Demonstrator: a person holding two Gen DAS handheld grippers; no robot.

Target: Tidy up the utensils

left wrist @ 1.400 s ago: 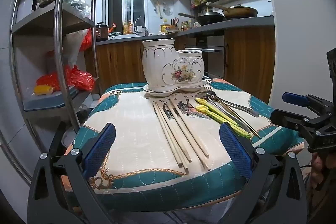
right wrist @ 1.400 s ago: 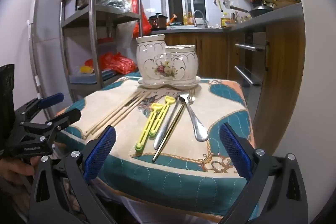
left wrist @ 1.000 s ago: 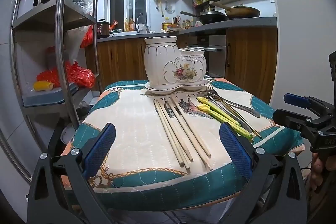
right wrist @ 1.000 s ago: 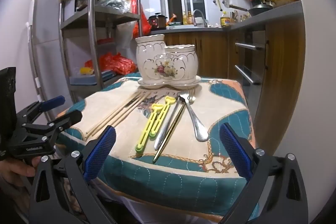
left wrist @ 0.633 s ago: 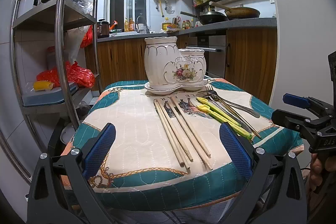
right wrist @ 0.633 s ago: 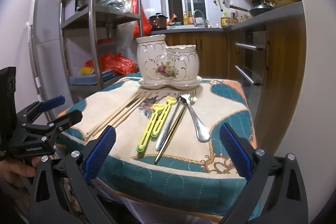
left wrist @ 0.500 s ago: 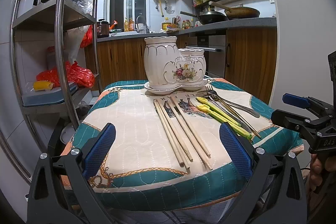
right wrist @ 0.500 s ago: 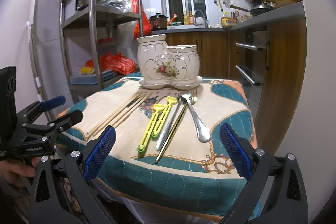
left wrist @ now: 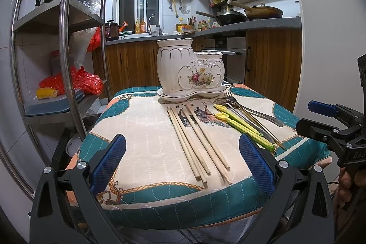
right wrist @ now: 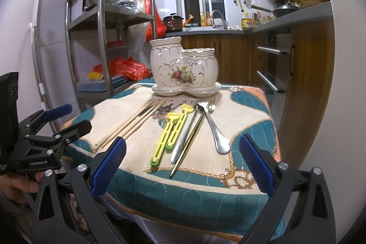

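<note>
Left gripper [left wrist: 182, 162]: hovering at the near edge of the tabletop [left wrist: 141, 129], fingers [left wrist: 107, 164] standing wide apart and gripping nothing; wooden chopsticks [left wrist: 196, 141] lying loose on the patterned cloth between and just ahead of the fingers, running away toward the holder; ceramic utensil holder [left wrist: 189, 70], cream with a floral motif, two compartments, standing upright on its saucer well ahead of the fingers at the far edge.

Right gripper [right wrist: 182, 162]: hovering at the near edge likewise, fingers [right wrist: 256, 161] spread wide and carrying nothing; yellow plastic utensils [right wrist: 170, 132] lying side by side ahead of the fingers, slightly toward the left finger; a silver-handled piece and a gold-toned one [right wrist: 187, 138] lying just beside them, touching; spoon [right wrist: 213, 127] lying ahead toward the right finger, handle end nearest, a fork's tines showing at its far end.

Metal shelving rack [right wrist: 100, 22] standing beyond the left finger, off the tabletop.
</note>
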